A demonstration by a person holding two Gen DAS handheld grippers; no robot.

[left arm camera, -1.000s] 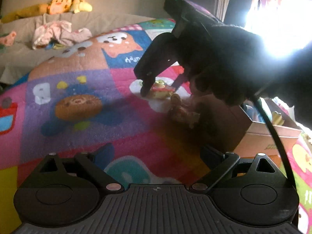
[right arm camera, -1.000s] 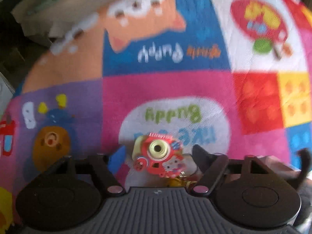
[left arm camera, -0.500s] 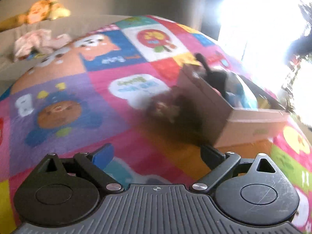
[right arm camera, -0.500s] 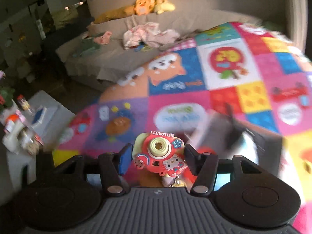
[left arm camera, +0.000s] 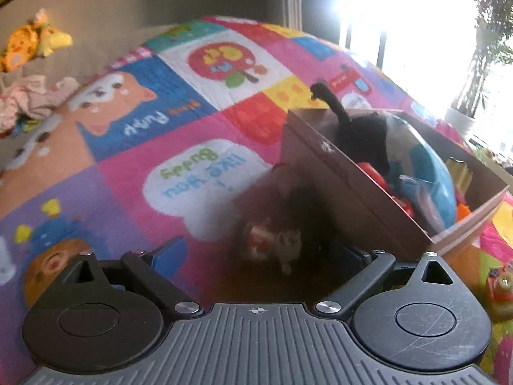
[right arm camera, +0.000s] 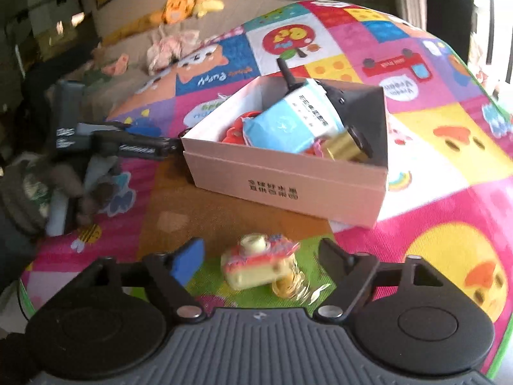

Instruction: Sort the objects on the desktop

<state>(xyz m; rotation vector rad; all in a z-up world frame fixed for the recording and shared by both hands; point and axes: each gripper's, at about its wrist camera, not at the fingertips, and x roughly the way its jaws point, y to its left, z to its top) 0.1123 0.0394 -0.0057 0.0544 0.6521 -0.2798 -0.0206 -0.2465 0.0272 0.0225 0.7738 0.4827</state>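
Colourful patchwork mat [right arm camera: 449, 147] covers the work surface, prob. laid as the sorting area. Cardboard box [right arm camera: 288, 179] sits mid-mat w/ top open, so it looks like the collection bin; already holds a blue packet [right arm camera: 288, 122], red bits, a brass cylinder [right arm camera: 341, 146] and a black item w/ antenna [left arm camera: 359, 128]. Toy camera [right arm camera: 256, 263] lies on the mat just in front of the box, not in it, between the right hand-held gripper [right arm camera: 261, 261] fingers, keyring beside it. Right jaws opening, pads clear of the toy, so looks like a release. Right points down-fwd at the box front. Left hand-held gripper [left arm camera: 259, 250] wide, nothing gripped, angled down at a small blurred toy [left arm camera: 275, 240] next to the box's side wall, likely next pick.
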